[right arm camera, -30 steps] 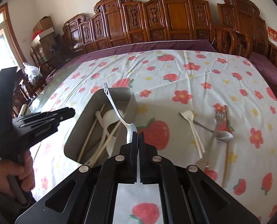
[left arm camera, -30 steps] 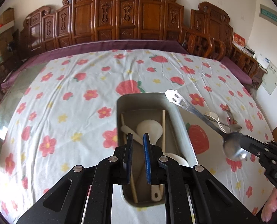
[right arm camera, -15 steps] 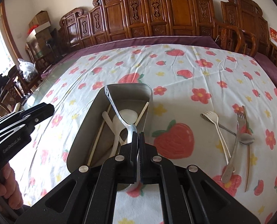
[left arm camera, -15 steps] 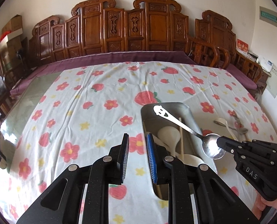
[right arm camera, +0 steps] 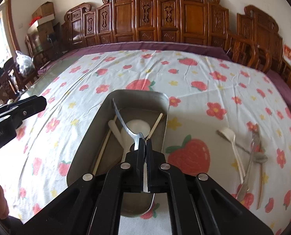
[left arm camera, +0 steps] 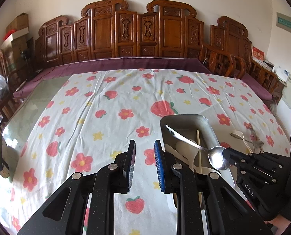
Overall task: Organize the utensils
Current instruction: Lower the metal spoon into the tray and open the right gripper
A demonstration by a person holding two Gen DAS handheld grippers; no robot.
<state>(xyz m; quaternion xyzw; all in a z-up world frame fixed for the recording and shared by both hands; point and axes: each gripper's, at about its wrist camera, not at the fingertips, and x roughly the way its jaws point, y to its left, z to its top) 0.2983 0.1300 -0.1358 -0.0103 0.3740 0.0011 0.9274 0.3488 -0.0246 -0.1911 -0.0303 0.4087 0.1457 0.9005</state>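
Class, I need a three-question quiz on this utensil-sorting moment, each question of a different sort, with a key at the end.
1. True or false: the right tongs grip the metal spoon by its bowl.
2. What does the spoon hang above? A) the metal tray B) the bare cloth C) a chair
3. Fill in: the left tongs are ____ and hold nothing.

Key: 1 true; 2 A; 3 open. The white fork still lies on the tablecloth.
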